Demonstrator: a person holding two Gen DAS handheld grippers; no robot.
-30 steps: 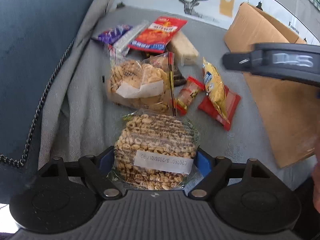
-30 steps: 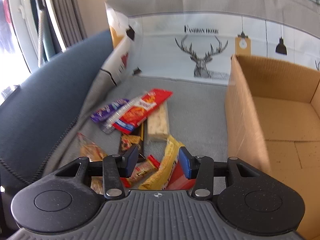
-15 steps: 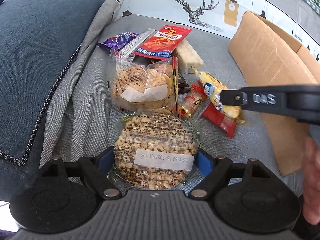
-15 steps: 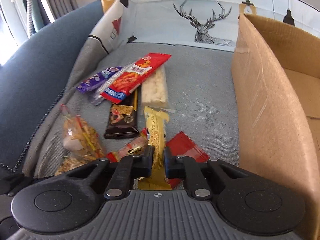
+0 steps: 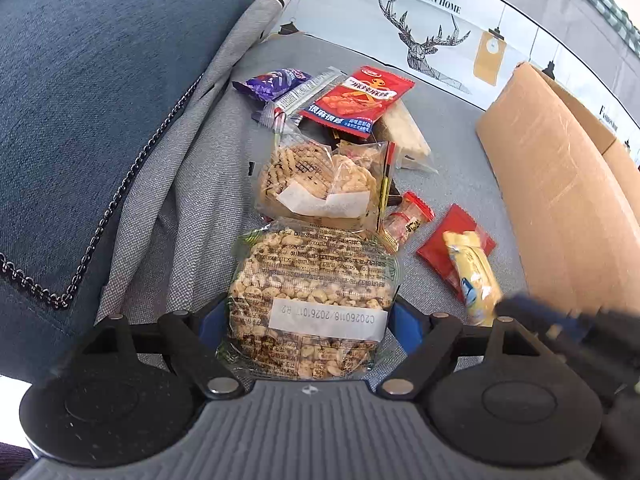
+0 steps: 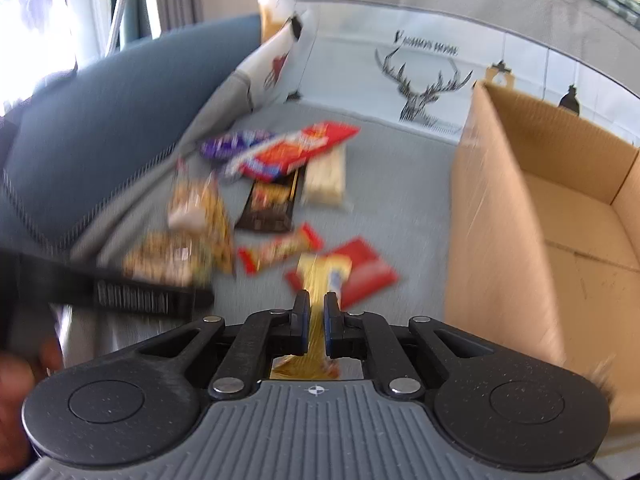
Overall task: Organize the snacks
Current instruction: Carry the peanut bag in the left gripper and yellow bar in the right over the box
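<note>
Since half a second ago the right gripper (image 6: pixel 316 320) has lifted and drawn back with the yellow snack bar (image 5: pixel 474 280), which now hangs above the red packet (image 5: pixel 448 248) rather than lying beside it. Its two fingers are pressed together on the bar's wrapper, the bar pointing forward and down toward the grey sofa seat (image 5: pixel 452 152); this view is motion-blurred.

One round puffed-grain cake (image 5: pixel 312 300) in clear wrap sits between the left gripper's (image 5: pixel 310 326) blue pads, which touch its sides. That gripper is low over the seat, aimed along the row of snacks.

Counted on the seat: one clear bag of lattice crackers (image 5: pixel 320 184) just behind the cake, one small red-ended candy (image 5: pixel 408 218), one red packet, one large red pouch (image 5: pixel 358 100), one purple wrapper (image 5: pixel 270 84), one silver-striped stick (image 5: pixel 304 90), one pale bar (image 5: pixel 408 136) and one dark chocolate packet (image 6: pixel 268 204), partly under the pouch.

One open cardboard box (image 6: pixel 496 208) stands to the right, its near wall between the snacks and its interior. A blue cushion (image 5: pixel 100 100) lies on the left, and a deer-print cushion (image 5: pixel 432 40) is behind.
</note>
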